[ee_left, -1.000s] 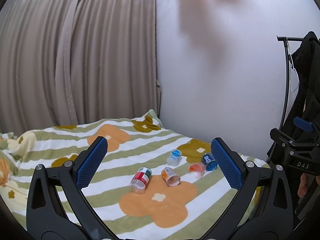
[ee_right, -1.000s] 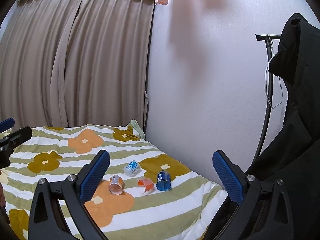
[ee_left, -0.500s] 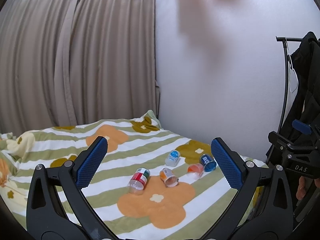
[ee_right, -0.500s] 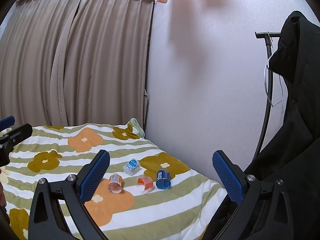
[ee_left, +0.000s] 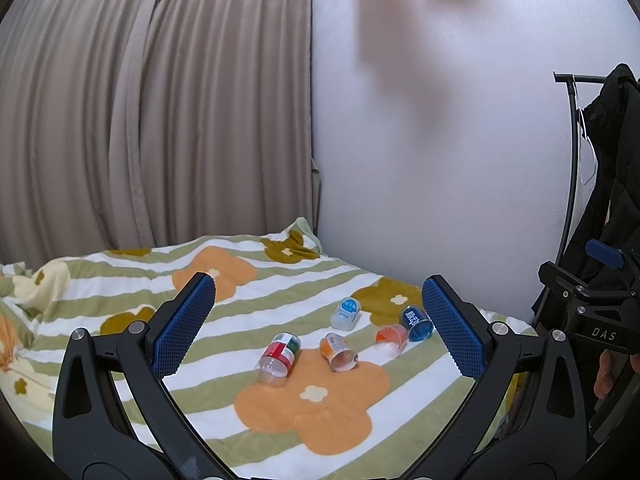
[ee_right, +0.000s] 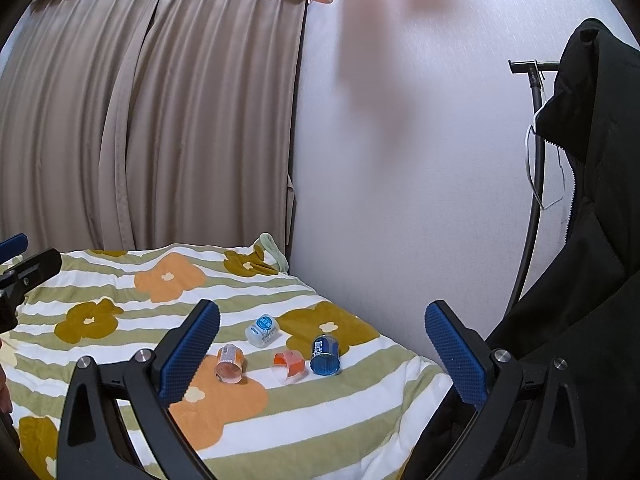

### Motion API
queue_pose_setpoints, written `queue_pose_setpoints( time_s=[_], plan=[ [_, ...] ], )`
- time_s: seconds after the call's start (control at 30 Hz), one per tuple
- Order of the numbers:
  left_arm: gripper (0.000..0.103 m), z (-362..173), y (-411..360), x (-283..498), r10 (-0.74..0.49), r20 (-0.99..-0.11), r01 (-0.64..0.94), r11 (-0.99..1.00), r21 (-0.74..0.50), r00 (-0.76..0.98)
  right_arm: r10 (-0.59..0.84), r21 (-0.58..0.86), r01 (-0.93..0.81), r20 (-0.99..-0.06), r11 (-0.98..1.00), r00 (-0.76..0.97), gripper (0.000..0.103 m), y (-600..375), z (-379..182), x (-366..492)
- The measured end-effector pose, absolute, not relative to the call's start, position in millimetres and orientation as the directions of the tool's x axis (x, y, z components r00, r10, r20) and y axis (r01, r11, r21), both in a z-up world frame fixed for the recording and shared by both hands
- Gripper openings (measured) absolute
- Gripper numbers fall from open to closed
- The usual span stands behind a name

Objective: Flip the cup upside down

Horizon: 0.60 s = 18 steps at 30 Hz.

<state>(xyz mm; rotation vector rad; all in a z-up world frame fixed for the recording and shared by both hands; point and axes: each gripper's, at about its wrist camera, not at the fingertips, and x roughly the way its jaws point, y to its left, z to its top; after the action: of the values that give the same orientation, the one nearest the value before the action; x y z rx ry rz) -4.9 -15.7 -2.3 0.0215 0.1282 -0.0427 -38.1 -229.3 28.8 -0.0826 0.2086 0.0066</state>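
Several small plastic cups lie on their sides on a flowered blanket (ee_left: 120, 292). In the left wrist view I see a red-and-green cup (ee_left: 279, 354), an orange cup (ee_left: 338, 352), a red-orange cup (ee_left: 390, 338), a blue cup (ee_left: 417, 323) and a white cup with a blue label (ee_left: 346, 313). The right wrist view shows the orange cup (ee_right: 229, 363), the red-orange cup (ee_right: 289, 365), the blue cup (ee_right: 325, 355) and the white cup (ee_right: 262, 330). My left gripper (ee_left: 318, 326) is open and empty, held back from the cups. My right gripper (ee_right: 322, 350) is open and empty, also held back.
Beige curtains (ee_left: 152, 120) hang behind the bed and a white wall (ee_left: 440, 160) runs along its right side. A black coat (ee_right: 592, 240) hangs on a rack (ee_right: 536, 128) at the right. The right gripper shows at the edge of the left wrist view (ee_left: 592, 304).
Both cameras have drifted slightly; the cups sit a little lower left in the left view. Nothing was grasped or moved on the bed.
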Motion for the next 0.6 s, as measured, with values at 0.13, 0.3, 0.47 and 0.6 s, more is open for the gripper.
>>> queue_pose_setpoints(
  time_s=[0.13, 0.3, 0.47, 0.6],
  plan=[
    [0.103, -3.9, -16.1, -6.5, -0.039, -0.132, 0.041, 0.999, 0.017, 0.991, 0.001, -0.079, -0.018, -0.209, 0.997, 0.978, 0.103, -228.8, 29.4, -37.1],
    [0.103, -3.6, -12.5, -10.3, -0.039, -0.135, 0.041, 0.999, 0.013, 0.990, 0.001, -0.079, -0.018, -0.211, 0.997, 0.977, 0.103, -228.1, 29.2, -37.2],
    [0.103, -3.1, -13.1, -11.1, -0.039, -0.136, 0.041, 0.999, 0.013, 0.990, 0.000, -0.080, -0.018, -0.212, 0.997, 0.977, 0.103, -227.8, 29.1, -37.4],
    [0.103, -2.6, -12.1, -11.3, -0.042, -0.141, 0.044, 0.999, 0.011, 0.989, -0.009, -0.078, -0.008, -0.211, 0.997, 0.977, 0.103, -228.2, 28.4, -37.7]
  ],
)
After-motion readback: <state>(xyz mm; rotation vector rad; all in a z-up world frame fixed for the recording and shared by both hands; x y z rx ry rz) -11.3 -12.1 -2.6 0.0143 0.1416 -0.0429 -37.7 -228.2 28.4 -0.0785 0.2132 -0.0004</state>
